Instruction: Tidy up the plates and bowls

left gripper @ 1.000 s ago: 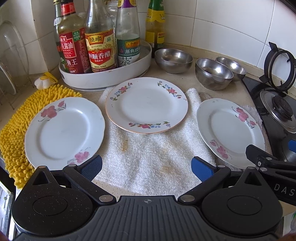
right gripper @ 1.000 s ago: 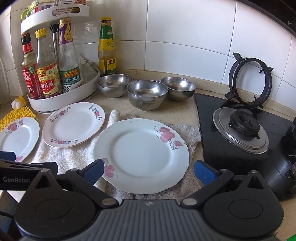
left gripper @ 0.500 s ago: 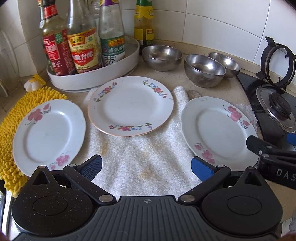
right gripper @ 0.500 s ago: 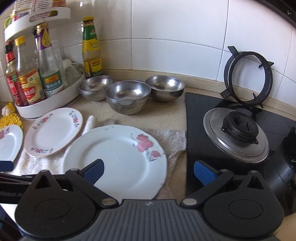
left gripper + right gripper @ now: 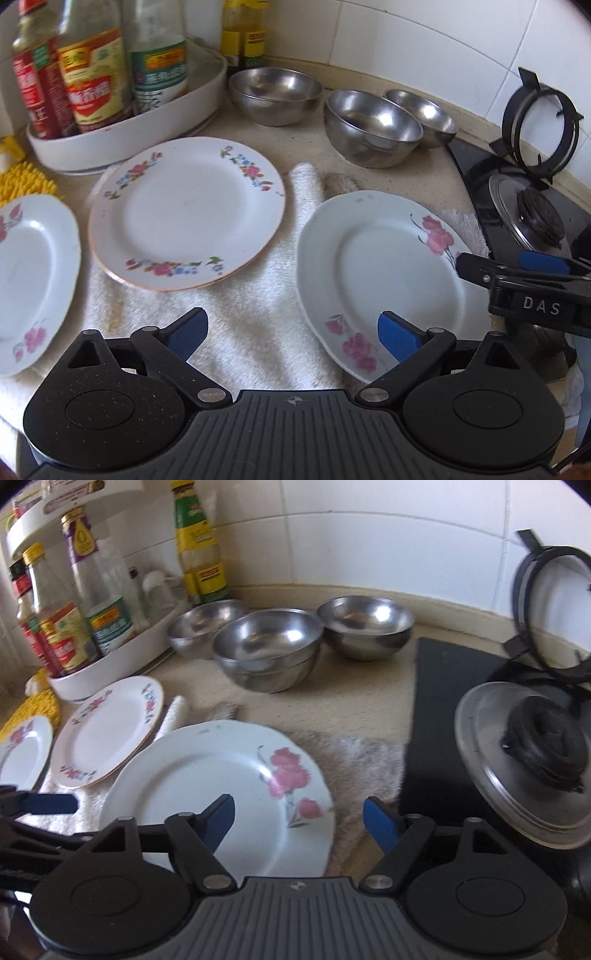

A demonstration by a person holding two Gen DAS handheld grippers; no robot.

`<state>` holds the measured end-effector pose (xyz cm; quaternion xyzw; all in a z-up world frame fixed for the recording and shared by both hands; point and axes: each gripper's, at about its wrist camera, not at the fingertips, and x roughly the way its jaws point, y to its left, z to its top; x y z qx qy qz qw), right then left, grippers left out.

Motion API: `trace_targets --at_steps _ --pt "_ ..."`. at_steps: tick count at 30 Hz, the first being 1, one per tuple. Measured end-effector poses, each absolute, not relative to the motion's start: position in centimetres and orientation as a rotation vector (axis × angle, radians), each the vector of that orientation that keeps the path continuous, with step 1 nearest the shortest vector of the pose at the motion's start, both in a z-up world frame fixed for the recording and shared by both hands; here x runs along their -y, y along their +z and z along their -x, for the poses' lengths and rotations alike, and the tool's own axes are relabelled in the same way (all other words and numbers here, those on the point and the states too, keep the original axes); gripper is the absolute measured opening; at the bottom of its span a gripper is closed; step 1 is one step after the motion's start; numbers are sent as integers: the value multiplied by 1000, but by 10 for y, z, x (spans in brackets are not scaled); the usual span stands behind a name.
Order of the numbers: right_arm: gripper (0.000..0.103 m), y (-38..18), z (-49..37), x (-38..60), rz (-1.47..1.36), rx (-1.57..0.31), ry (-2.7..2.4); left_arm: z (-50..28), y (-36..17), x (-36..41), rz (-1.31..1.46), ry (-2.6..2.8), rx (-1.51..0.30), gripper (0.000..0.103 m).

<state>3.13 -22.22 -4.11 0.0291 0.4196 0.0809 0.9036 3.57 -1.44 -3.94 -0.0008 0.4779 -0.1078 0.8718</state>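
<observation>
Three white flowered plates lie on the counter: the left plate (image 5: 33, 280), the middle plate (image 5: 184, 210) and the right plate (image 5: 380, 273), the last also in the right wrist view (image 5: 221, 797). Behind them stand three steel bowls (image 5: 277, 96) (image 5: 373, 125) (image 5: 424, 114). My left gripper (image 5: 291, 336) is open, low over the towel, its right pad above the right plate's near rim. My right gripper (image 5: 301, 823) hovers at that plate's right edge, jaws closing. The rim lies between the pads, and they do not press on it.
A white towel (image 5: 240, 332) lies under the plates. A white tray of sauce bottles (image 5: 129, 136) and a yellow mat (image 5: 26, 181) are at the left. A black hob with a burner (image 5: 535, 760) and a leaning pan ring (image 5: 554, 613) are at the right.
Both grippers have moved right and lower, toward the right plate. The right gripper's jaws have narrowed, and the plate's right rim now sits between them. Plates and bowls have not moved.
</observation>
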Motion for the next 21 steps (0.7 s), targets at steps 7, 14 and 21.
trace_targets --at_steps 7,14,21 --pt "67 -46 -51 228 -78 -893 294 -52 -46 31 -35 -266 -1013 98" --pt "66 -51 -56 232 -231 -925 504 -65 -56 43 2 -397 -1087 99" --pt "66 -49 -65 251 -173 -929 406 -64 -55 42 0 -413 -1091 99"
